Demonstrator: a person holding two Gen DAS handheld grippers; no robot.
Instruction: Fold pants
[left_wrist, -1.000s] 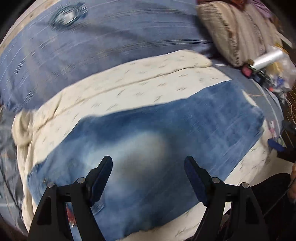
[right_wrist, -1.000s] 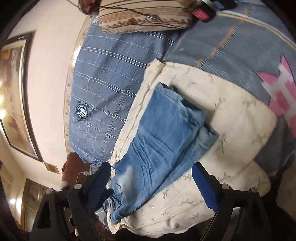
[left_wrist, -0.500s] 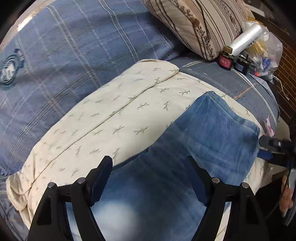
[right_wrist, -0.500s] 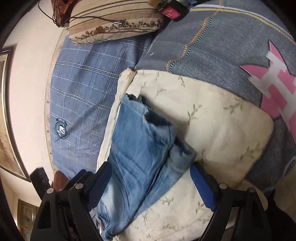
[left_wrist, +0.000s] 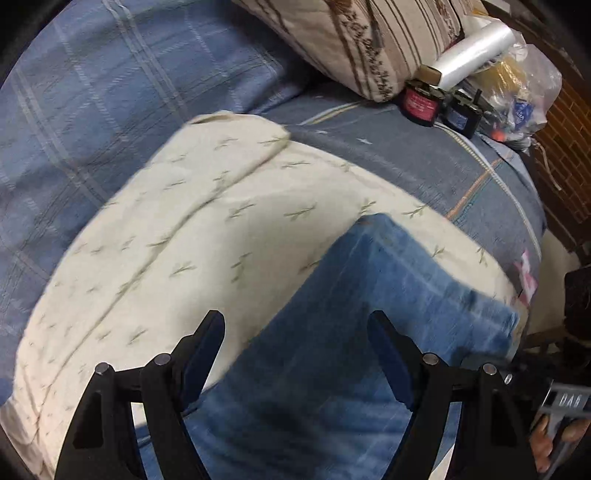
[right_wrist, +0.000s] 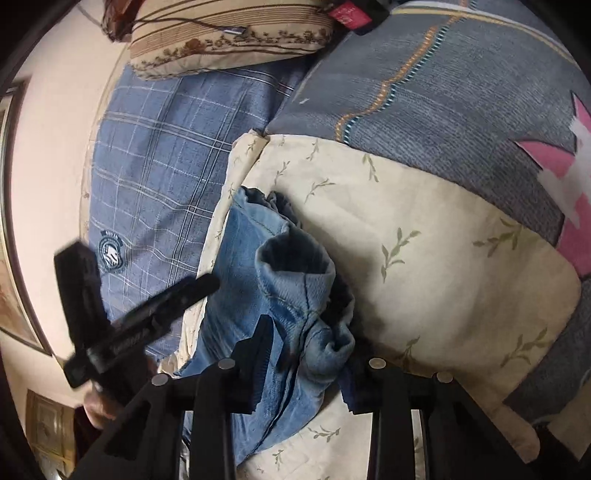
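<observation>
Blue jeans (left_wrist: 369, 314) lie folded lengthwise on a cream leaf-print blanket (left_wrist: 184, 236) on the bed. My left gripper (left_wrist: 295, 350) is open and empty, just above the jeans near their far edge. In the right wrist view the leg hems (right_wrist: 295, 280) bunch up between my right gripper's (right_wrist: 310, 354) fingers, which stand on either side of the cuff with the denim between them; the jaws are narrowed but whether they clamp it is unclear. The left gripper (right_wrist: 110, 332) also shows there as a dark blur at the left.
A striped pillow (left_wrist: 369, 40) lies at the head of the bed. Two small jars (left_wrist: 421, 103), a plastic roll (left_wrist: 472, 48) and a bag sit beside it. A blue checked sheet (left_wrist: 92, 110) and grey quilt (right_wrist: 461, 92) surround the blanket. A brick wall (left_wrist: 569, 147) stands at right.
The left gripper has moved along the jeans toward their far end. The right gripper has come down onto the leg cuffs and its jaws have narrowed around them.
</observation>
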